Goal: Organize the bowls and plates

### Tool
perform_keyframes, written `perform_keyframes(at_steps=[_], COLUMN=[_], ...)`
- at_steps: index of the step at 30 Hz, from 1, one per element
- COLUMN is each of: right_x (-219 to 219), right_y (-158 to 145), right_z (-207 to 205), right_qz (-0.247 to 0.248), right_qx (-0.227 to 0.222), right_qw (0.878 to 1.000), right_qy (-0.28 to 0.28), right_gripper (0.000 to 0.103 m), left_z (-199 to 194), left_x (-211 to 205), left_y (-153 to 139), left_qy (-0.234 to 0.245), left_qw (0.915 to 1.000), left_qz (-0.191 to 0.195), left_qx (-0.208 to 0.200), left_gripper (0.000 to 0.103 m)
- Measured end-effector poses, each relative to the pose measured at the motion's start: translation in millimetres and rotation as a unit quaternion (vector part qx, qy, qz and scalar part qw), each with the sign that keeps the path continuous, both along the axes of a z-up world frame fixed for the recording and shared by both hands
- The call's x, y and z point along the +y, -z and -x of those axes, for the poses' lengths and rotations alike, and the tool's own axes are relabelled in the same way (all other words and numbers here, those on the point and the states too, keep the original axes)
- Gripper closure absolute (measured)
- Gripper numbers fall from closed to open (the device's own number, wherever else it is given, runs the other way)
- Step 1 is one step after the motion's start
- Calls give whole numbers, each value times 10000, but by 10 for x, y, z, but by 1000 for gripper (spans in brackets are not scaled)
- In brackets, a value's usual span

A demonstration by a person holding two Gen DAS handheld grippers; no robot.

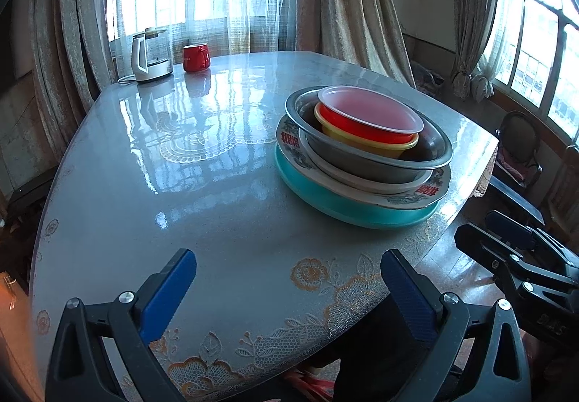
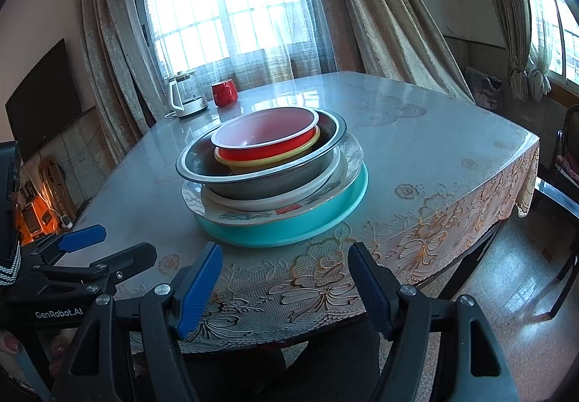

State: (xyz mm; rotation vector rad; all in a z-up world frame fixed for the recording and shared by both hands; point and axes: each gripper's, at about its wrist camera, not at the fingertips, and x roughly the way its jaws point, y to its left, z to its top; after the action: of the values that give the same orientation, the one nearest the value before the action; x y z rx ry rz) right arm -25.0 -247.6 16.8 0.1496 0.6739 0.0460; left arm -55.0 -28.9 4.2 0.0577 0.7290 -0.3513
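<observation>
On the glossy grey desk (image 1: 152, 185) with its lace-patterned floral cloth, the dishes stand as a single nested pile near the right-hand edge: a wide turquoise round plate (image 1: 347, 210) at the bottom, a white plate with red characters and a floral rim (image 1: 430, 190) on it, a plain white shallow plate (image 1: 365, 181) next, then a large grey metal basin (image 1: 365, 163), inside which sit a yellow plastic bowl (image 1: 362, 139), a red plastic bowl (image 1: 358, 127) and, uppermost, a translucent white plastic bowl (image 1: 369, 105). The pile runs from largest to smallest, and the inner bowls lean slightly to one side within the basin. The left gripper (image 1: 287, 288) hovers over the near edge of the desk, jaws apart and holding nothing; the right gripper (image 2: 286, 284) likewise hangs just short of the pile, jaws apart and empty. No loose plate or bowl shows elsewhere on the desk, so the stacking looks essentially finished; at most the tilted inner bowls might be squared up. At the far end a white-handled glass kettle (image 1: 150, 54) and a red ceramic mug (image 1: 195, 57) stand side by side, well apart from the pile, before a curtained window (image 2: 224, 4).
</observation>
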Motion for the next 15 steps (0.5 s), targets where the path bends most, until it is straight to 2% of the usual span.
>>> perform_keyframes(at_steps=[8, 13, 15], right_x=[-15, -26, -30], right_y=[10, 20, 29], right_z=[-3, -15, -20], right_qz=[-28, -48, -59], right_qx=[8, 17, 33], right_qw=[10000, 10000, 10000], right_qy=[14, 37, 52], right_gripper=[30, 30, 30], left_z=[6, 13, 16], left_x=[-28, -9, -29], left_y=[-24, -52, -61], left_qy=[83, 144, 131], left_qw=[9999, 9996, 9997], left_qz=[36, 213, 150], left_qx=[-72, -103, -125], left_gripper=[0, 0, 0])
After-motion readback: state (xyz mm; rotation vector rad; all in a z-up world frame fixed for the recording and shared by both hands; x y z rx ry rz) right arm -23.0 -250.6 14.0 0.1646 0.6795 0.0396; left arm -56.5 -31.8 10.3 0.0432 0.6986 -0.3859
